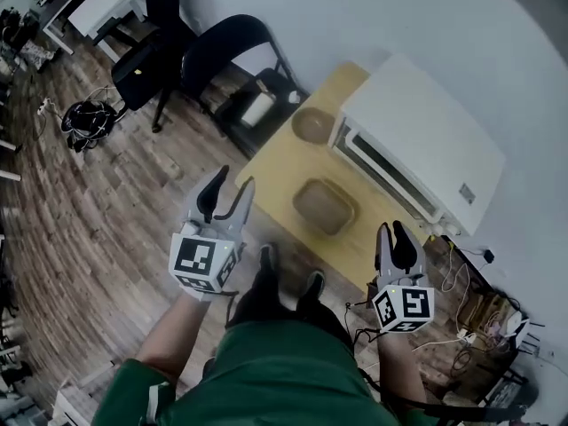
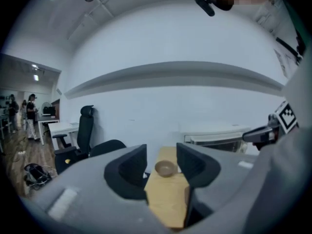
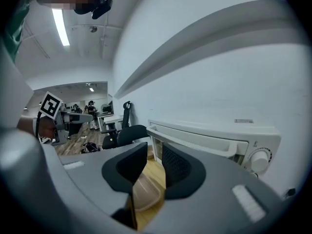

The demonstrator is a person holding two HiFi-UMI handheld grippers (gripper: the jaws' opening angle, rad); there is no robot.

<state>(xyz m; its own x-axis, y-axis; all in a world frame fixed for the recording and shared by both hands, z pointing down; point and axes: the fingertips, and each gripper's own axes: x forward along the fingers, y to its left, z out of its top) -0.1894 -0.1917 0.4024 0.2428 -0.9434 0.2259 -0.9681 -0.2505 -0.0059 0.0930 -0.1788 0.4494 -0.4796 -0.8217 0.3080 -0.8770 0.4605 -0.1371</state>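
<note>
Head view is showing me left gripper (image 1: 232, 185) and right gripper (image 1: 391, 233) hovering empty either side of the brown dish (image 1: 324, 206) on the wooden table (image 1: 275, 162). I'm judging the dish stiff, light and slick, best pinched at its rim. Left gripper view: fingers are standing apart, framing the far round bowl (image 2: 165, 168) and touching nothing. Right gripper view: fingers are sitting narrowly apart, with the dish (image 3: 146, 195) lying below and ahead, clear of them.

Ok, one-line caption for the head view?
Left gripper and right gripper, both open, hover by a wooden table with a round bowl, a squarish dish and a white oven.
</note>
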